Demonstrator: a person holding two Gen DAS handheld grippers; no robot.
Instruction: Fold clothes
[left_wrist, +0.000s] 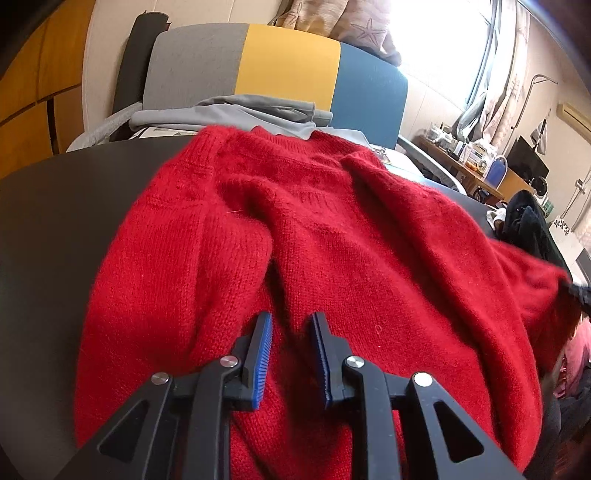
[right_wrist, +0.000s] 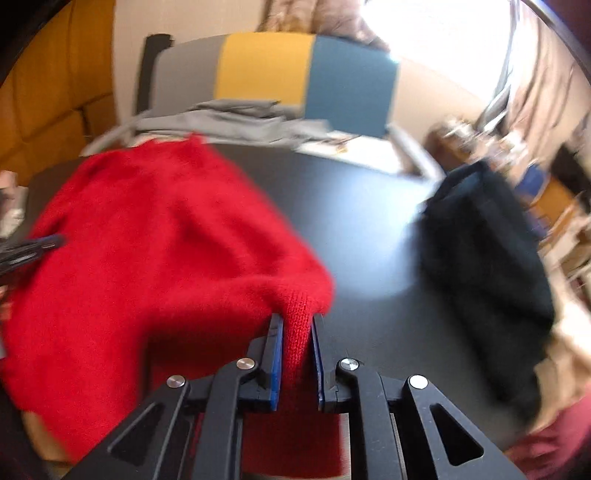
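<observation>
Behind the dark table (left_wrist: 66, 206) a chair (left_wrist: 288, 74) with grey, yellow and blue panels is seen, and grey clothes (left_wrist: 236, 110) are piled on its seat. Curtains and a bright window are seen beyond it, with a cluttered desk along the wall on the right.

A red sweater (left_wrist: 314, 236) is spread over the table, wrinkled, with its neckline toward the chair. In the left wrist view the left gripper (left_wrist: 291, 325) is held over the near part of the sweater; its jaws are parted with knit beneath and between them, and whether the pads press on the fabric cannot be told.

In the right wrist view, which is blurred, the right gripper (right_wrist: 297, 325) is clenched on a bunched edge of the sweater, with the fabric pinched between the blue pads (right_wrist: 276, 350). A dark garment (right_wrist: 480, 258) lies on the table to the right, apart from the sweater. The left gripper's tip is seen at the left edge, over the sweater.
</observation>
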